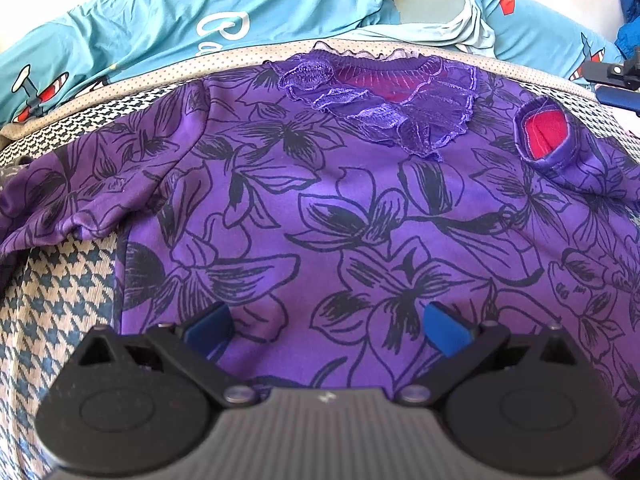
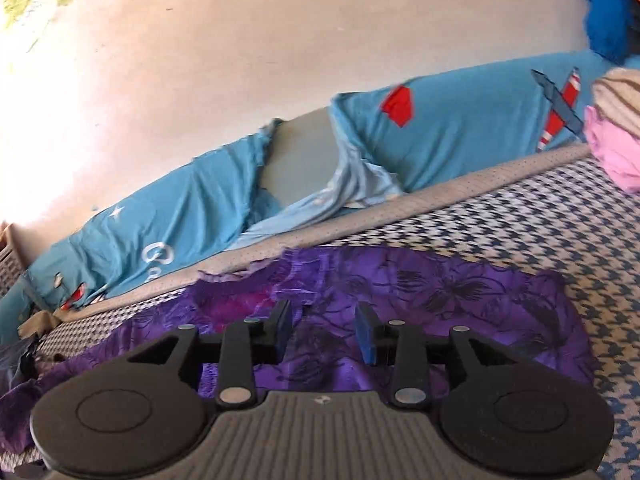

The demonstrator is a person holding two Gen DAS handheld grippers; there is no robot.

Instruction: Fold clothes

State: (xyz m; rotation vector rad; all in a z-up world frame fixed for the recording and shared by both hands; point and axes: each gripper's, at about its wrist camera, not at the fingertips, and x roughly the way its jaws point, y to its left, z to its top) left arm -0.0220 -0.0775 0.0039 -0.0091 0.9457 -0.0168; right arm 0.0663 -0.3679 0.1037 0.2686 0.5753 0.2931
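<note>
Purple floral blouse lies spread face-up on the houndstooth mattress, one sleeve folded inward; left gripper hovers jaws wide apart, right gripper partly parted, neither holding cloth.

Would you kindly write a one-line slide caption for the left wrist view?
Open left tongs hover over a purple floral top spread on a houndstooth mattress, one sleeve cuff folded inward.
</note>
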